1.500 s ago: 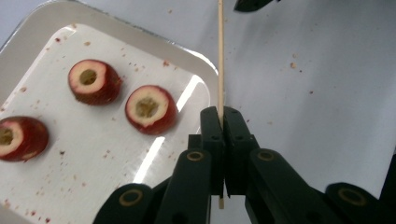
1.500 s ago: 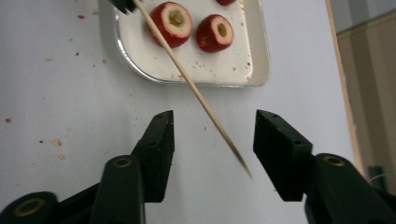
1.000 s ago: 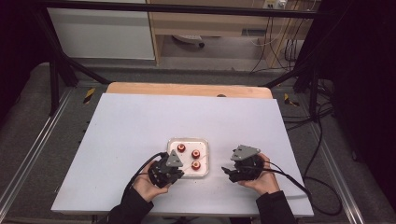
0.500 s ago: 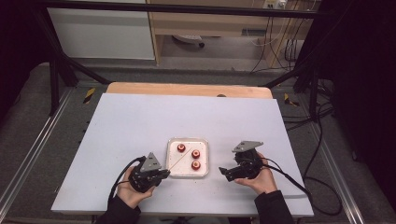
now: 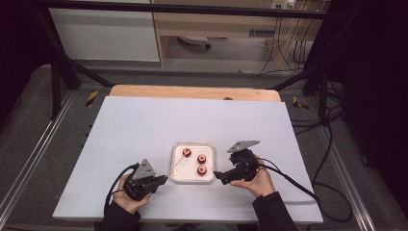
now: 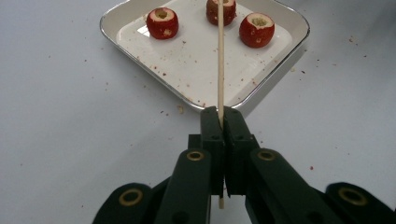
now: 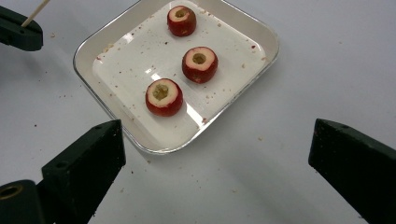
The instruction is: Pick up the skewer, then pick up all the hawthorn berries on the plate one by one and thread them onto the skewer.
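Observation:
A white square tray (image 5: 193, 144) near the table's front holds three red cored fruits (image 5: 202, 158). My left gripper (image 5: 163, 179) lies left of the tray, shut on a thin wooden skewer (image 6: 220, 60). The skewer reaches over the tray rim (image 6: 306, 32) toward the fruits (image 6: 257, 29), its tip in front of the middle one. My right gripper (image 5: 220, 176) sits at the tray's right front corner. Its jaws (image 7: 217, 140) have just been opening and stand wide apart, with nothing between them. The closest fruit (image 7: 163, 96) lies just ahead of them.
Crumbs dot the tray floor (image 7: 116, 60) and the pale tabletop (image 5: 144, 130) around it. The left gripper's jaw tip (image 7: 18, 30) and skewer end show at the top left of the right gripper view. Cables (image 5: 298, 185) trail off to the right.
My left gripper has drawn back to the left, away from the tray, with the skewer still in it. The right gripper has shifted slightly toward the tray.

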Tool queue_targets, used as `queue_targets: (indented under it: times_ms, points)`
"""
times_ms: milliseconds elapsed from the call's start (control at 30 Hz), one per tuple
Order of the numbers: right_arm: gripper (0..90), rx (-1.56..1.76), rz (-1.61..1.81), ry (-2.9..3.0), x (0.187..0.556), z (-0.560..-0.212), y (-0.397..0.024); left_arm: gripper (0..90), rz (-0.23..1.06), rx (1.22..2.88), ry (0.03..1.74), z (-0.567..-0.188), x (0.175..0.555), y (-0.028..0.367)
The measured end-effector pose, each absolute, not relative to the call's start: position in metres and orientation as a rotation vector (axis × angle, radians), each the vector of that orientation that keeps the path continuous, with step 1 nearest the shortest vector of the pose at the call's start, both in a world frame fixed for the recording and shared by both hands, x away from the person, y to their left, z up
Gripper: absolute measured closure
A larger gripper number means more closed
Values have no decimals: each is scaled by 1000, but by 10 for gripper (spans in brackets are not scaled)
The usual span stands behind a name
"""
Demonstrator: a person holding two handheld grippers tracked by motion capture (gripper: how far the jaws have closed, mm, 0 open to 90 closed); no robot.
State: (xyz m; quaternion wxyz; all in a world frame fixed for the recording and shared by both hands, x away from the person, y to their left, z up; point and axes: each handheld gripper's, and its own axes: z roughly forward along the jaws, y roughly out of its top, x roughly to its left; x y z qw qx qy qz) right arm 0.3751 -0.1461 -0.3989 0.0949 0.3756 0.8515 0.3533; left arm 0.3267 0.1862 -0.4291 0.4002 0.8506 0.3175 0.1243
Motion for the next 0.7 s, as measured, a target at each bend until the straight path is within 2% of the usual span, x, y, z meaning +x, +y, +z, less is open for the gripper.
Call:
queue_targets:
  times_ms: [300, 700]
  points:
    - [73, 1096, 970, 2573, 383, -403, -124, 882, 316, 2154, 820, -432, 326, 192]
    - [260, 1104, 939, 2681, 400, -401, -97, 882, 321, 2148, 829, -431, 327, 193]
